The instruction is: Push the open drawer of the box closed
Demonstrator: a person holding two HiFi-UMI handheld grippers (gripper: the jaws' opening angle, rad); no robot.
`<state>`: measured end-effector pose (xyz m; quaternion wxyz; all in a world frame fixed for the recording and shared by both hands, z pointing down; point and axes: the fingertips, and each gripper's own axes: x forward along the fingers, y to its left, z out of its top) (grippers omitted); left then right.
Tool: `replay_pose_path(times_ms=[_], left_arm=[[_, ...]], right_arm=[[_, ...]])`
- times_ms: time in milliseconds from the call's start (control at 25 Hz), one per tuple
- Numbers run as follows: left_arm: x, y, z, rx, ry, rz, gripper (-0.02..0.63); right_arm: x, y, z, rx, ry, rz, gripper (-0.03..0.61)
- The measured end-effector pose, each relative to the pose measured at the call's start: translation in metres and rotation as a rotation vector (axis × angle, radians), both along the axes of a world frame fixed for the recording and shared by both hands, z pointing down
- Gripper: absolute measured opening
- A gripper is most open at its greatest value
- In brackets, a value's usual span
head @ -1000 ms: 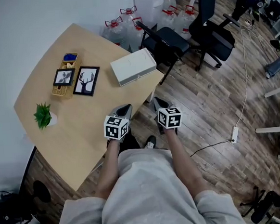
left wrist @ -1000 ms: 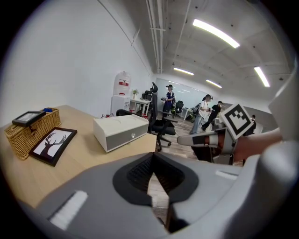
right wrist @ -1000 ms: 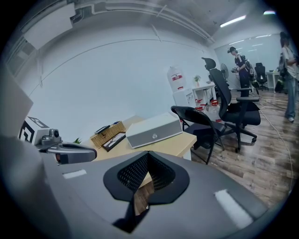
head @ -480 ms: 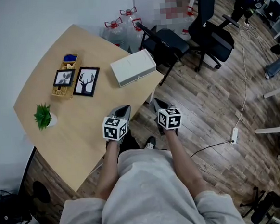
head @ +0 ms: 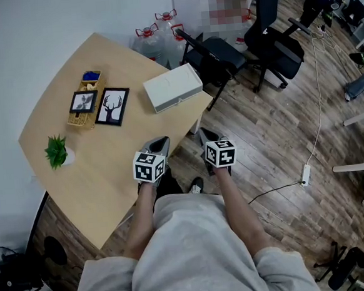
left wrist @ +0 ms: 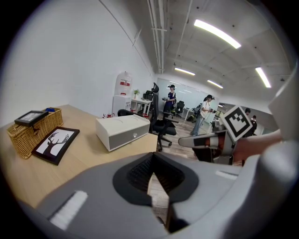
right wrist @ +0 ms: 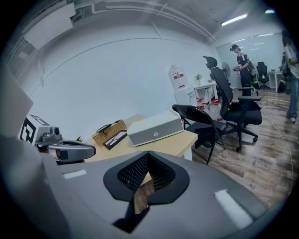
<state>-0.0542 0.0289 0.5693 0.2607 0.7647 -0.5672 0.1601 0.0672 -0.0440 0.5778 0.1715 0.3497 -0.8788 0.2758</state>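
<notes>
White box [head: 173,86] near table [head: 96,173] corner; grey drawer front [left wrist: 122,138] looks shut.

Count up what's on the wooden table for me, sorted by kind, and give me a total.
White box: 1
Wicker basket: 1
Picture frames: 2, the deer print flat on the table, and a smaller frame on top of the basket
Potted plant: 1
Blue item in the basket: 1, too small to identify
Total: 6
</notes>
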Motion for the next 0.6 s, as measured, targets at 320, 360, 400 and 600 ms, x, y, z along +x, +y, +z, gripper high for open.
replay_pose_path(times_ms=[320,360,400,600], left_arm=[[-0.0008,0.0006,-0.0014,0.001,-0.004,0.001,0.052],[-0.0009,0.0006,-0.0018,0.002,-0.004,0.001,0.052],[-0.0008,0.0007,-0.0021,0.002,-0.005,0.001,0.052],[0.0008,0.0016,-0.0022,0.005,-0.003,0.000,0.052]], right_arm=[[-0.0006,0.0015,-0.0007,0.000,-0.002,-0.005,0.000],[-0.0008,0.0015,-0.0008,0.000,-0.003,-0.006,0.000],[-0.0008,0.0017,-0.0010,0.000,-0.003,-0.007,0.000],[-0.0001,0.0027,-0.0013,0.001,-0.011,-0.015,0.000]])
